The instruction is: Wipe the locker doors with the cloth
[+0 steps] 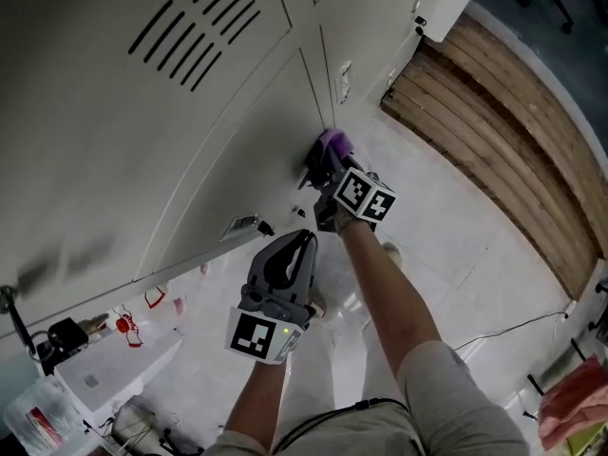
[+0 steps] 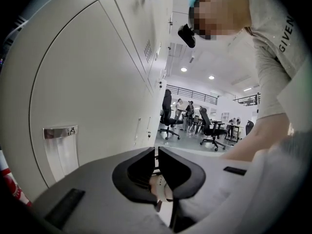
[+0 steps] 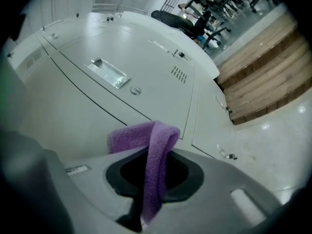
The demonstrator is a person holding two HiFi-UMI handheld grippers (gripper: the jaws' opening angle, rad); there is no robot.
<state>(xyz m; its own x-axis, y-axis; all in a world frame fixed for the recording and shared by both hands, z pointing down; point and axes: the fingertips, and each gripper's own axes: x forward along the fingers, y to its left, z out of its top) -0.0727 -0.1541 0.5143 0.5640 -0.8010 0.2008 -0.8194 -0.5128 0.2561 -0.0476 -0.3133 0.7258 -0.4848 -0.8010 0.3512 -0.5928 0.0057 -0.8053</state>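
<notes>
My right gripper (image 1: 321, 164) is shut on a purple cloth (image 1: 333, 143) and holds it against the lower part of a pale grey locker door (image 1: 237, 160). In the right gripper view the purple cloth (image 3: 151, 155) hangs folded between the jaws, with its upper fold (image 3: 131, 135) close to the locker door (image 3: 97, 106). My left gripper (image 1: 302, 245) hangs lower and nearer to me, just off the lockers, shut with nothing in it. In the left gripper view its jaws meet in front of a locker door (image 2: 92, 96), the left gripper (image 2: 157, 152) holding nothing.
Vent slots (image 1: 195, 27) mark the upper door. Door handles and a lock (image 1: 247, 226) stick out near my left gripper. Wooden steps (image 1: 503, 131) run along the right. A cable (image 1: 503, 331) crosses the pale floor. Bags and clutter (image 1: 85, 369) sit at the lower left.
</notes>
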